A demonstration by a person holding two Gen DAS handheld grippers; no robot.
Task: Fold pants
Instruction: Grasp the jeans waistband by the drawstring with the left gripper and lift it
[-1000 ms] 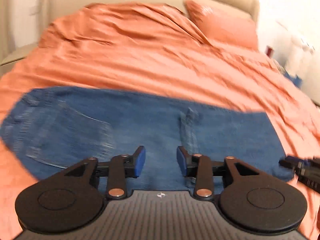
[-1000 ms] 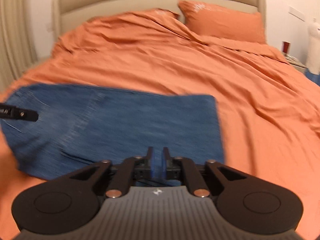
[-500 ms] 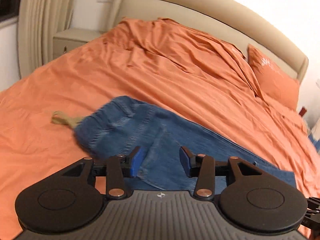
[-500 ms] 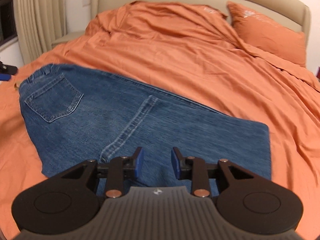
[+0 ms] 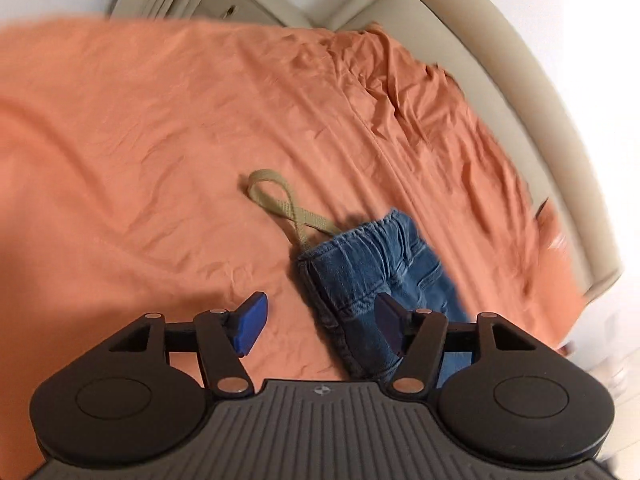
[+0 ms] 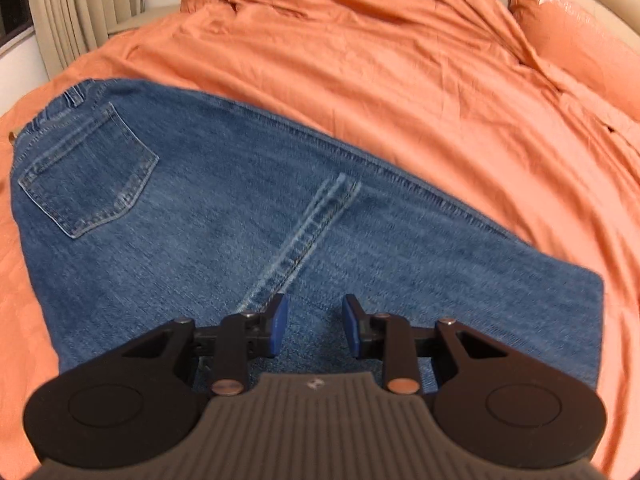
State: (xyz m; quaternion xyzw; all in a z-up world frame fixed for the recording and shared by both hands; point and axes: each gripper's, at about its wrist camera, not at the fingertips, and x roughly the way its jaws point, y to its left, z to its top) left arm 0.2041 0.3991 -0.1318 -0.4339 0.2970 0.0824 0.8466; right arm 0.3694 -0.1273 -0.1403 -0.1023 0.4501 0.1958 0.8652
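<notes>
Blue jeans [image 6: 248,216] lie flat on the orange bedspread, folded leg on leg, with a back pocket [image 6: 88,176] facing up at the waist end on the left. In the left wrist view only the waistband end of the jeans [image 5: 372,268] shows, with a tan drawstring loop [image 5: 280,204] trailing from it. My left gripper [image 5: 318,322] hovers over the waistband corner, its jaws opening, with the denim edge below the gap and no pad touching it. My right gripper [image 6: 314,326] hangs open over the middle of the jeans near the inseam, holding nothing.
The orange bedspread [image 6: 400,80] covers the whole bed, with a pillow [image 6: 580,32] at the far right by the beige headboard [image 5: 532,92]. Curtains [image 6: 80,8] hang past the bed's left side.
The left gripper swung left from the middle of the jeans to the waistband end, rolled, and its jaws widened. The right gripper moved left along the jeans and opened from nearly shut.
</notes>
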